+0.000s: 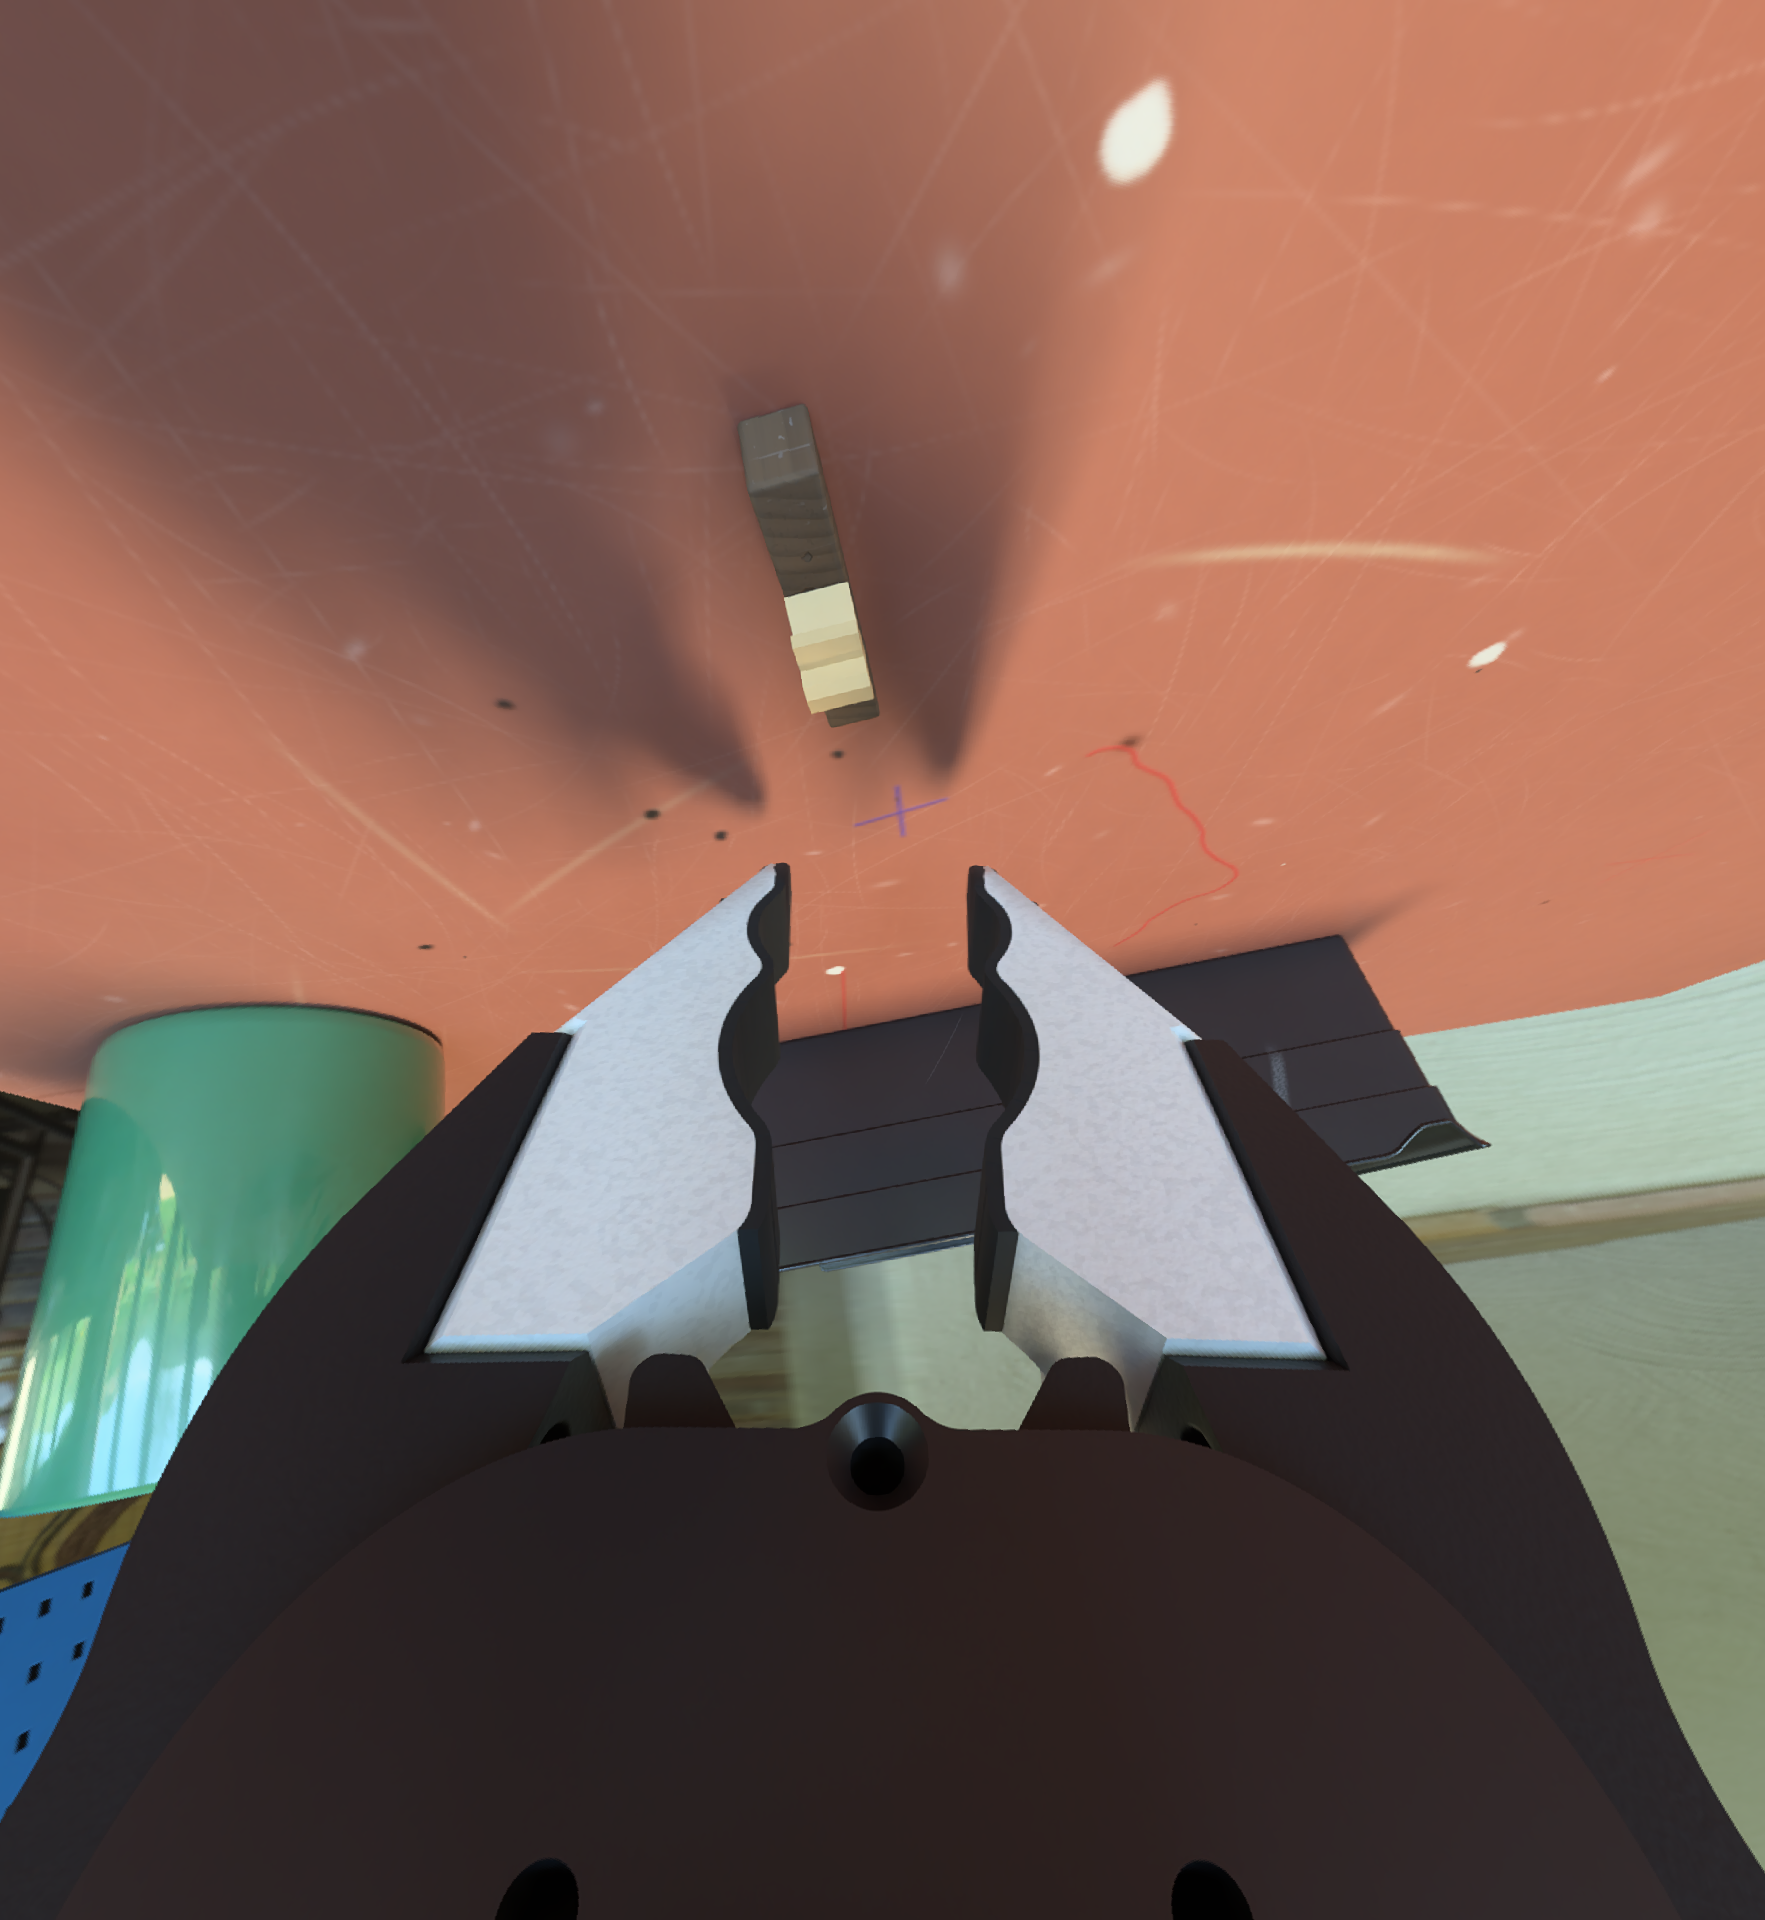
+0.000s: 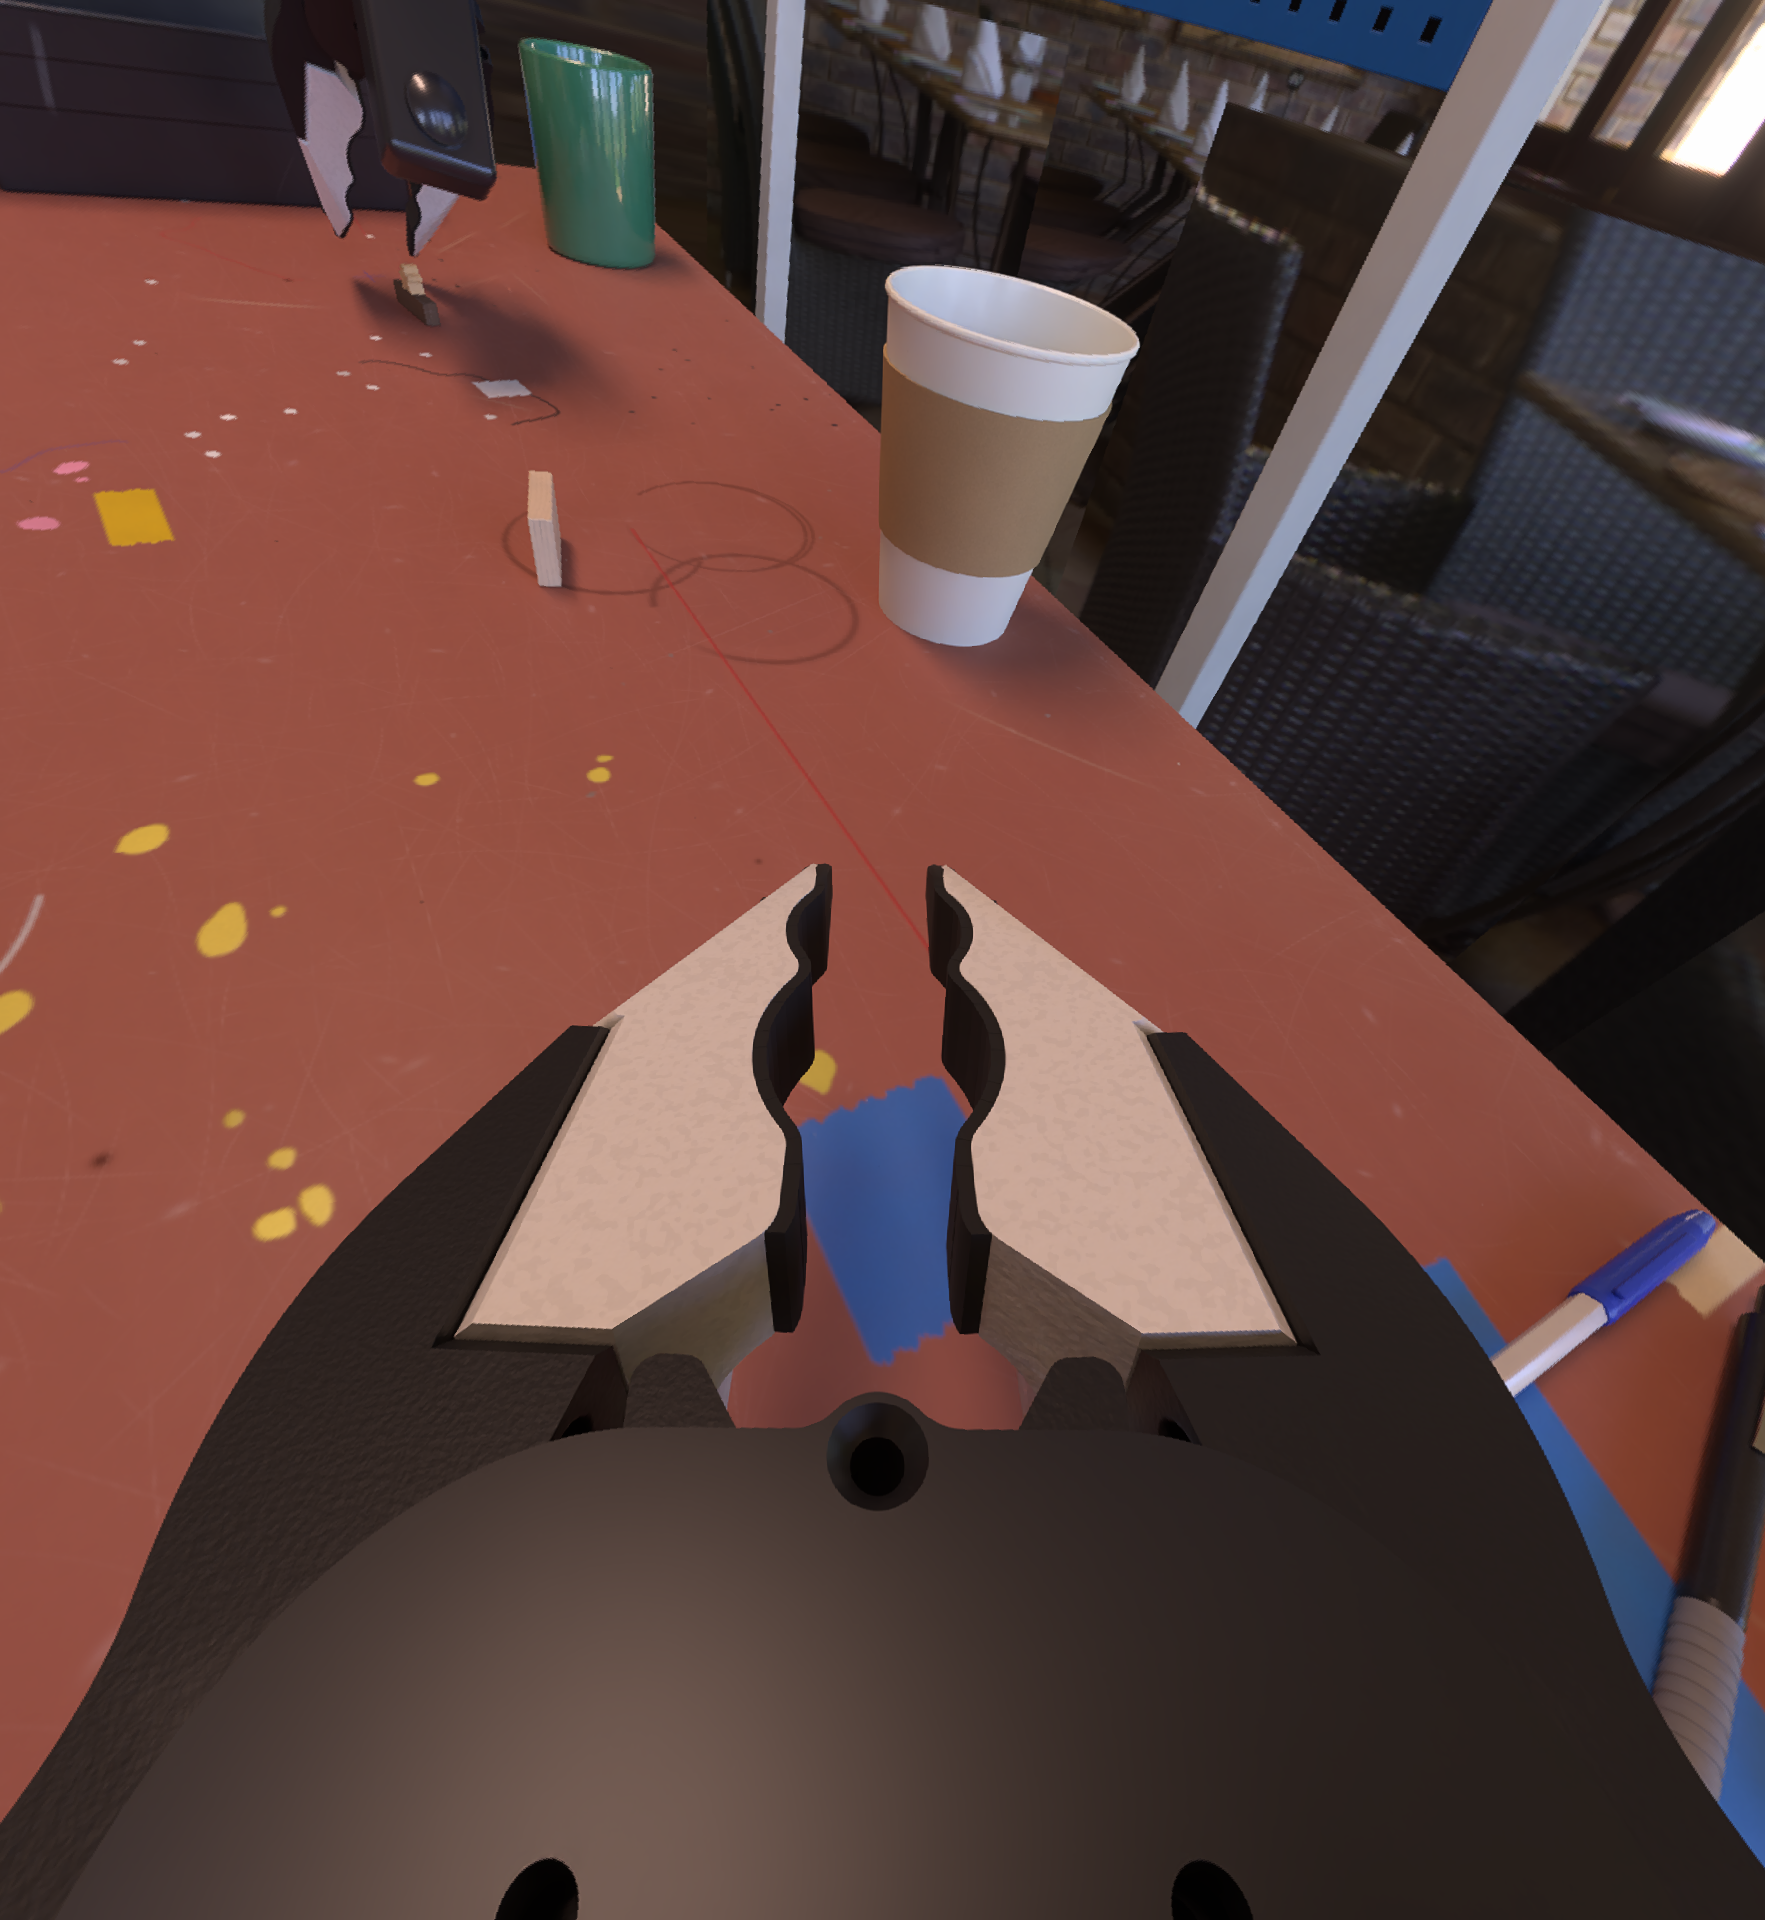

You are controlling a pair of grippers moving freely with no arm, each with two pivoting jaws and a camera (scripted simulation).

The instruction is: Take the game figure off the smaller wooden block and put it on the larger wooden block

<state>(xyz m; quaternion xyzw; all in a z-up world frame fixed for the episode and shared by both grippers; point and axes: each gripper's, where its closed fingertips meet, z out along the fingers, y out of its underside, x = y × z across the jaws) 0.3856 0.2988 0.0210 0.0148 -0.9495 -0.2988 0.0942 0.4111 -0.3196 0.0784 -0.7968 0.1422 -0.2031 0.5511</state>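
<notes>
Scratched red counter (image 1: pixel 1377 468): the left hand-held gripper (image 1: pixel 878 873), jaws apart and empty, hovers just above the game figure (image 1: pixel 831 649) on the smaller wooden block (image 1: pixel 800 499), whose long axis runs near-to-far, the right hand-held gripper (image 2: pixel 878 873) lying well apart.

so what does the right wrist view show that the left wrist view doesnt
Only the right wrist view: the paper coffee cup, the pale upright wooden block, the pens and pencil at the table edge, and the open right gripper.

Only the left wrist view: a close look down on the game figure sitting on the dark block.

Both: the red table, the green cup, the dark box, and the open left gripper above the figure.
</notes>
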